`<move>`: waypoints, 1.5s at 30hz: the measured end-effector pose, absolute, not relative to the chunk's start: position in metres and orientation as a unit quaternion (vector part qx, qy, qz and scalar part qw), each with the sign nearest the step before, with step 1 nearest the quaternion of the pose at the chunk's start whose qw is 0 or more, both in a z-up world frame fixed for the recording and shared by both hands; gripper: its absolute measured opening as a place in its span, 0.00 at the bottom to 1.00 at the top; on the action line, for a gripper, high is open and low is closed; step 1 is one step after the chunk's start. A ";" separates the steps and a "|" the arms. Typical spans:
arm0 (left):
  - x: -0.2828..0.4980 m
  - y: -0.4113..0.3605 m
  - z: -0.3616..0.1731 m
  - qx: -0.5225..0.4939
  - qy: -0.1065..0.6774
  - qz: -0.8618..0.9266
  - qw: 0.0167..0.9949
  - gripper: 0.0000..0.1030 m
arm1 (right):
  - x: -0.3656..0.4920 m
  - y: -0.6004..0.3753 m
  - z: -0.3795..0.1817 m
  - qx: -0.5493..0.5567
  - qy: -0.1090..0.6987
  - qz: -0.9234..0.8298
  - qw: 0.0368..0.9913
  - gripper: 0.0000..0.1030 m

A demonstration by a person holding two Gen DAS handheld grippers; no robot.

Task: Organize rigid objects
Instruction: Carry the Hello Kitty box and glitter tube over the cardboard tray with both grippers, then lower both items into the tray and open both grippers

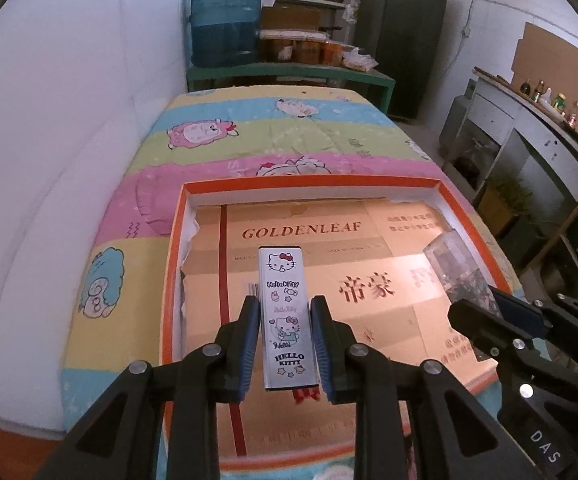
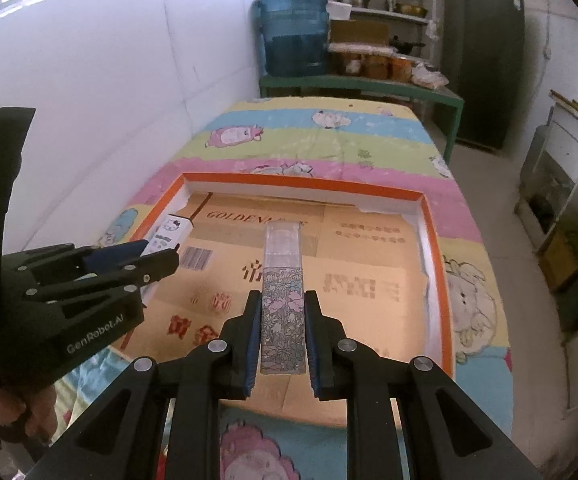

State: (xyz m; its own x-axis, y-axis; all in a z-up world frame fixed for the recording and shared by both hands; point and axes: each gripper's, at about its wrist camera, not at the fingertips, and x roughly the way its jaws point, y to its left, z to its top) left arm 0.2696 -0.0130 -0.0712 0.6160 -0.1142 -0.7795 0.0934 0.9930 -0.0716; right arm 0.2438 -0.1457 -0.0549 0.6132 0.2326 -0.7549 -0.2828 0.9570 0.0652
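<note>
My left gripper [image 1: 285,312] is pinching a flat white Hello Kitty box [image 1: 285,316] by its long sides, the blue pads pressed against it near its lower half. The box points away from me, over the left half of the orange-rimmed tray [image 1: 309,181], whose floor is lined with flattened cardboard [image 1: 389,280] printed GOLDENLEAF. I cannot tell whether the box touches the lining or hangs above it.

My right gripper [image 2: 282,312] is clamped on a tall narrow box with a flower pattern [image 2: 282,320] and a clear plastic upper part (the clear end points toward the tray's far edge). It sits over the middle of the tray, roughly above the printed characters on the cardboard. Here too I cannot tell if it rests on the lining.

From the left wrist view, my right gripper [image 1: 485,304] shows near the tray's right edge with the patterned box [image 1: 455,264] sticking out beyond it. From the right wrist view, my left gripper [image 2: 157,254] comes in at the tray's left edge with the Hello Kitty box [image 2: 169,232] poking past its tips, and my hand [image 2: 13,420] is low at the frame's left.

The tray lies on a bed with a striped cartoon sheet [image 1: 249,136], close to its near edge. Beyond the bed's far edge, a blue water jug [image 1: 225,20] stands on a green bench [image 1: 289,72].
</note>
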 end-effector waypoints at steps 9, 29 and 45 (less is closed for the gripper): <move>0.291 -0.012 -0.086 -0.013 0.449 -0.050 0.892 0.26 | 0.271 -0.142 -0.073 -0.034 0.430 0.143 0.891 0.19; 0.318 -0.022 -0.106 -0.002 0.465 -0.053 0.883 0.26 | 0.294 -0.143 -0.095 -0.036 0.457 0.144 0.877 0.19; 0.319 -0.016 -0.107 -0.008 0.473 -0.045 0.880 0.44 | 0.292 -0.149 -0.110 -0.041 0.460 0.124 0.878 0.39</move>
State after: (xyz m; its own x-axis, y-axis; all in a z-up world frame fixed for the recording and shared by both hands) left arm 0.3186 -0.0165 -0.1068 0.5494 -0.0867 -0.8311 0.0720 0.9958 -0.0563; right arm 0.2916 -0.1494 -0.1096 0.5466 0.1809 -0.8176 -0.2565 0.9656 0.0422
